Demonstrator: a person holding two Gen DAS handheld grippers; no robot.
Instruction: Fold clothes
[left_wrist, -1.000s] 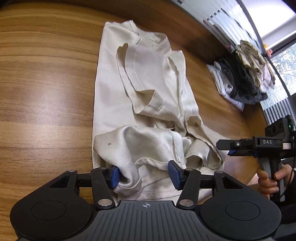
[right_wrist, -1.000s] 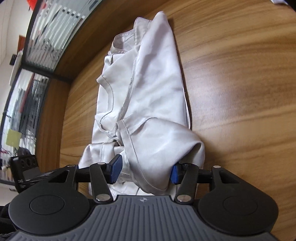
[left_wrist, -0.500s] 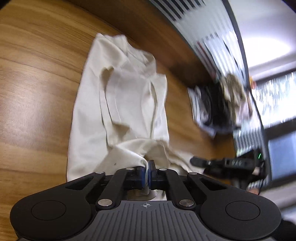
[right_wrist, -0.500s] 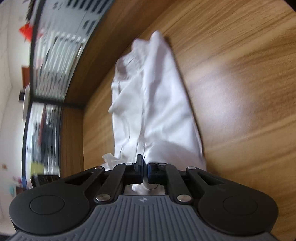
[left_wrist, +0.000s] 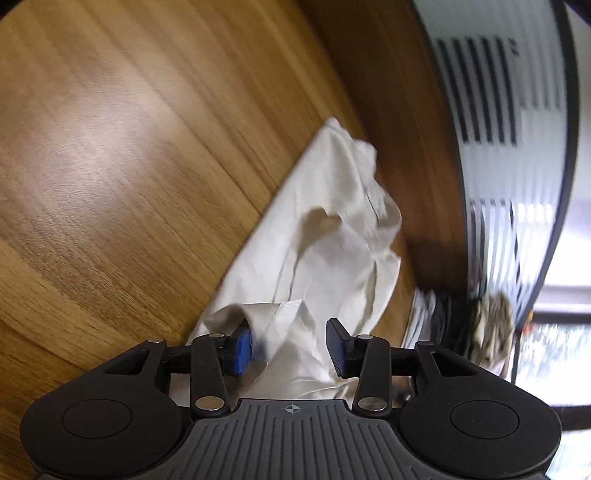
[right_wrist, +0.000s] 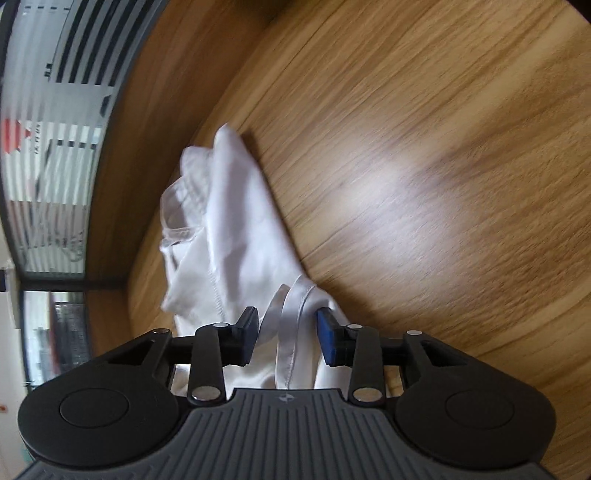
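A cream short-sleeved shirt (left_wrist: 332, 240) lies crumpled lengthwise on the wooden table (left_wrist: 129, 147), collar end farthest from me. In the left wrist view its near hem bunches between the blue pads of my left gripper (left_wrist: 290, 349), whose jaws are opening; the cloth brushes the left pad but is not pinched. The right wrist view shows the same shirt (right_wrist: 229, 221) running away from my right gripper (right_wrist: 288, 336). Its jaws are opening too, with a stitched hem fold hanging loose between the pads.
A heap of dark and patterned clothes (left_wrist: 491, 332) sits at the table's far right edge in the left wrist view. Bare wood (right_wrist: 406, 147) spreads right of the shirt in the right wrist view. Striped glass walls stand beyond the curved table edge.
Both grippers clamped shut on the shirt's near hem half a second ago and now stand apart again. Both views have rolled and shifted, and the shirt's near end is more bunched.
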